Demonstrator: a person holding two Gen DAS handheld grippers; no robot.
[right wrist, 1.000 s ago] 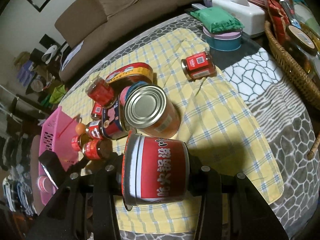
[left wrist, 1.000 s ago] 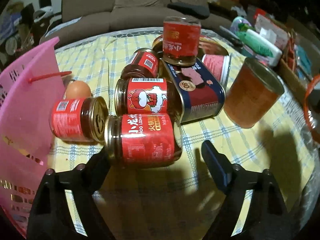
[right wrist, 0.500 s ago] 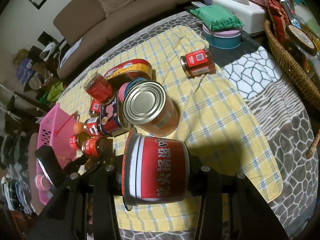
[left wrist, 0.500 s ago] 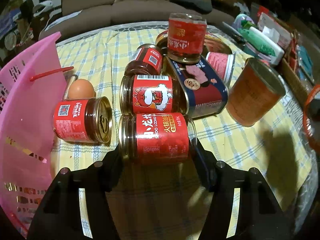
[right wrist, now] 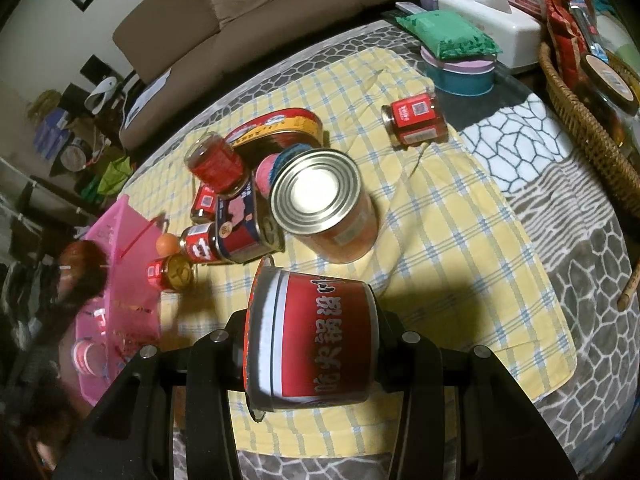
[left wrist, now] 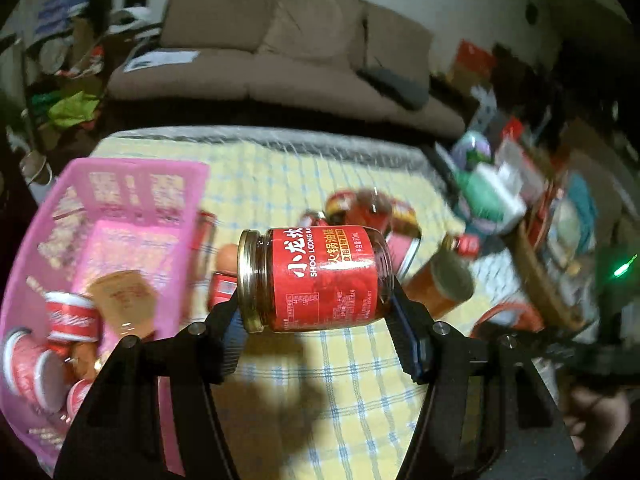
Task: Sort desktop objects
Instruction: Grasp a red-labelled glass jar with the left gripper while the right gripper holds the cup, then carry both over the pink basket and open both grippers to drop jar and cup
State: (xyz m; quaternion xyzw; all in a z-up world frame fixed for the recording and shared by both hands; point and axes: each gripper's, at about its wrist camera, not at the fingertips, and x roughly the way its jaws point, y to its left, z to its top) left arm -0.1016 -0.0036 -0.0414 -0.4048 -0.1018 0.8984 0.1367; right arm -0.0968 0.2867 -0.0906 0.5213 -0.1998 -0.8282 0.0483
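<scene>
A: Jar (left wrist: 316, 278), glass, red label, lying sideways between the left gripper's (left wrist: 316, 312) jaws. They stand about half open, pads pressed on lid end and base. It hangs clear above the yellow checked cloth (left wrist: 352, 380).

B: Why crosswise?

A: My guess: it lay on its side, so pinching end to end was the easy grab. Just to its left is the pink basket (left wrist: 120, 184), with small red-and-white cups (left wrist: 72, 316) already inside. I'd judge the jar is headed there.

B: And the right wrist view?

A: Right gripper (right wrist: 310, 344) clamps a red can (right wrist: 316, 340), also sideways, jaws roughly a third open and tight on both ends, held above the cloth's near part. It looks parked, likely waiting its turn at the basket.

B: What remains on the table?

A: Beyond the can: a big tin (right wrist: 324, 204) upright, a flat blue meat tin (right wrist: 244, 224) leaning by it, several small red jars, an egg (right wrist: 167, 244) near the basket, and one lone jar (right wrist: 416, 118) well apart to the right.
</scene>
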